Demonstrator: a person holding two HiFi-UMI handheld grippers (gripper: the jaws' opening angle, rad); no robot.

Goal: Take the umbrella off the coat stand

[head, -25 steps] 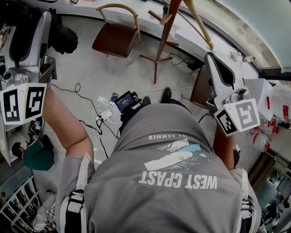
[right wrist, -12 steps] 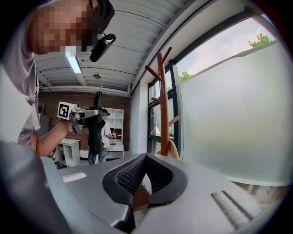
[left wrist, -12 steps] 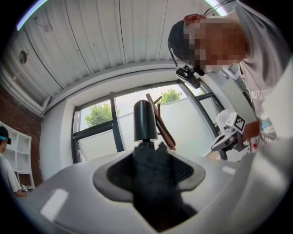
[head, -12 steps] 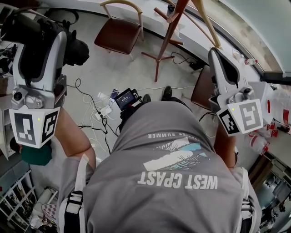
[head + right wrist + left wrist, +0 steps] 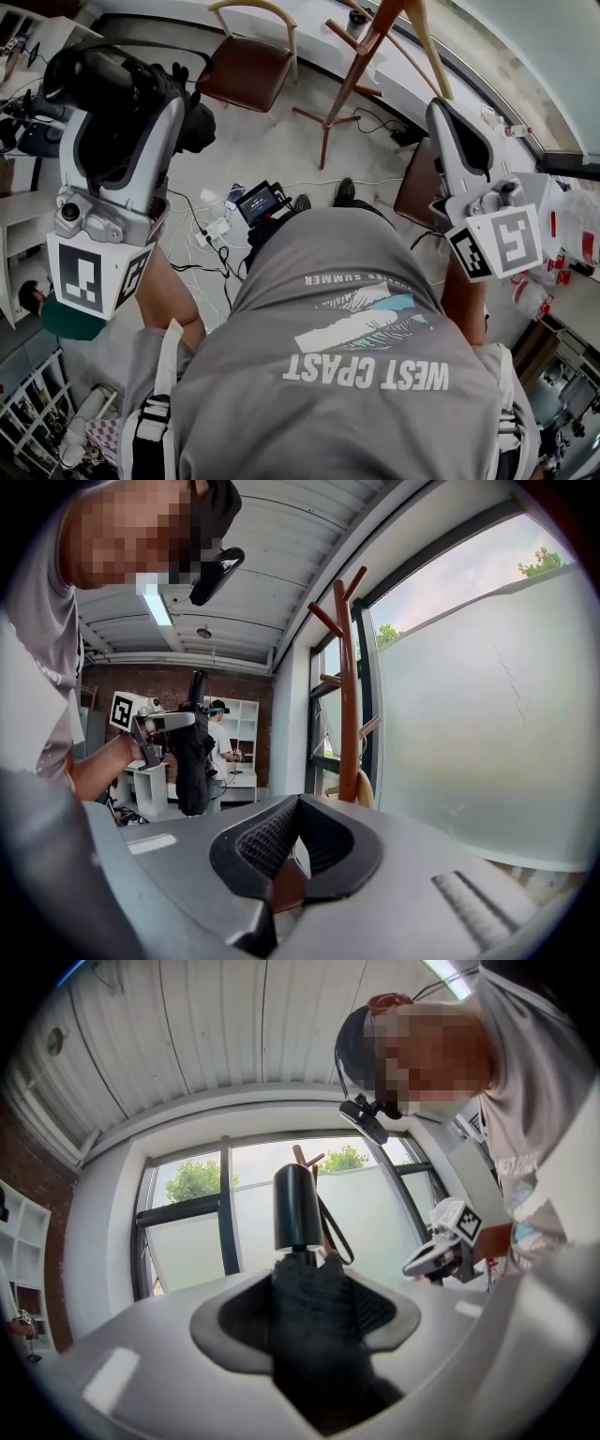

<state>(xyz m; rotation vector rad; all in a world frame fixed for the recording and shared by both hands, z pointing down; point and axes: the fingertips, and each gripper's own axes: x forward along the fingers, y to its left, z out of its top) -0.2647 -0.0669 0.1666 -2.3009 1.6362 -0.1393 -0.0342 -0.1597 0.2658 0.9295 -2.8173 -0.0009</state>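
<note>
A folded black umbrella [image 5: 98,77] hangs clear of the wooden coat stand [image 5: 361,56], with my left gripper [image 5: 127,105] shut on it at the left of the head view. In the left gripper view its dark fabric [image 5: 309,1312] fills the gap between the jaws of the left gripper [image 5: 305,1277], and its black cylindrical handle [image 5: 297,1206] sticks out beyond them. My right gripper [image 5: 445,114] is held to the right of the stand with its jaws together and nothing between them. The right gripper [image 5: 300,803] faces the bare stand [image 5: 349,696] and the umbrella [image 5: 192,761].
A brown chair [image 5: 246,73] stands left of the coat stand. Cables and a small device [image 5: 258,202] lie on the floor in front of my feet. White shelving [image 5: 19,234] is at the left. Frosted window glass [image 5: 469,724] lies behind the stand, and a person [image 5: 222,742] stands far off.
My left gripper with the umbrella has swung in from the left edge towards the middle, sunk lower and rolled a little. The right gripper has shifted only slightly.
</note>
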